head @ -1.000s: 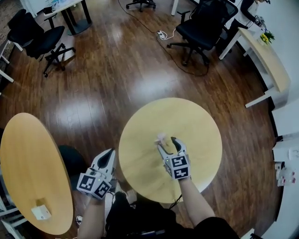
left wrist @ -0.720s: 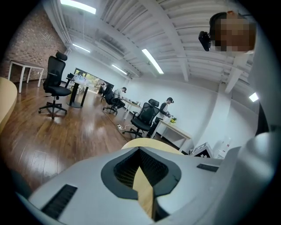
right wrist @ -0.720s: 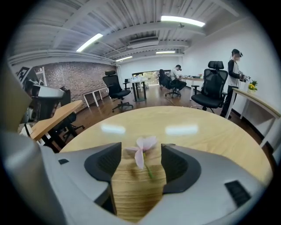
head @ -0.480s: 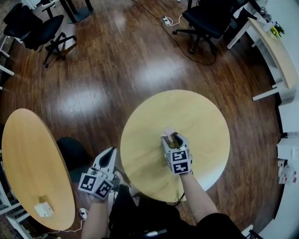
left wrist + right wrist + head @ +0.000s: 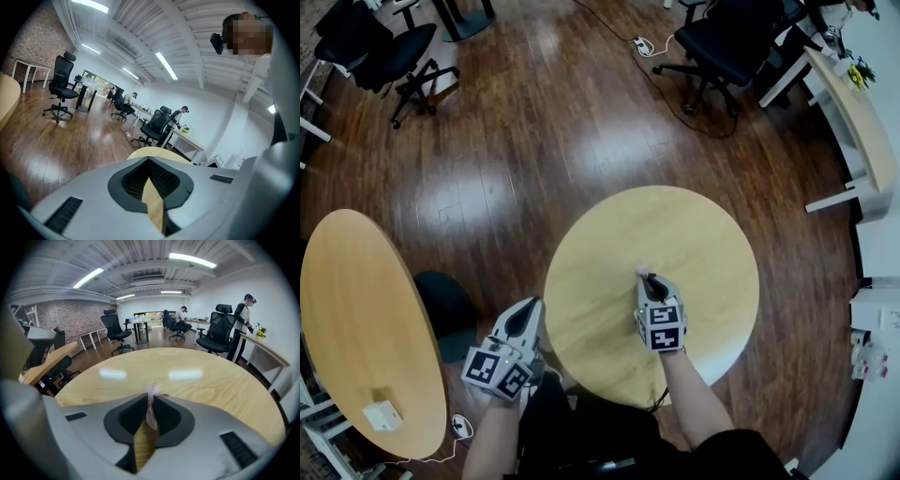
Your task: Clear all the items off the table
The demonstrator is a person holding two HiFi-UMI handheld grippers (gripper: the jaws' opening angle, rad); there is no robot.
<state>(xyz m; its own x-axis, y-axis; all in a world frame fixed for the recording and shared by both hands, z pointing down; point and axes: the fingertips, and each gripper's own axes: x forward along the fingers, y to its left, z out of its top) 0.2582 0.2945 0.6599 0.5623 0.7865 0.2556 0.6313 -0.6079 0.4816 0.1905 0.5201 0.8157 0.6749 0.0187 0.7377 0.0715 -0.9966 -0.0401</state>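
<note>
A small, thin, pale pink-white scrap (image 5: 640, 270) stands on the round wooden table (image 5: 703, 234) near its middle. My right gripper (image 5: 647, 278) is over the table and its jaws are closing, with the pads pinching the scrap (image 5: 152, 392) between them; in the right gripper view the right gripper (image 5: 152, 403) shows the scrap's top poking up past the tips. My left gripper (image 5: 528, 313) hangs off the table's near-left edge, above the floor. In the left gripper view the left gripper (image 5: 149, 160) has its tips together with nothing between them.
A second oval wooden table (image 5: 356, 328) stands at the left with a small white box (image 5: 382, 414) on it. Black office chairs (image 5: 727, 42) (image 5: 370, 47) and a power strip (image 5: 645, 45) are on the floor beyond. A white desk (image 5: 853, 112) runs along the right.
The right gripper's jaws stood apart around the scrap before and have now come together on it. The left gripper has hardly moved.
</note>
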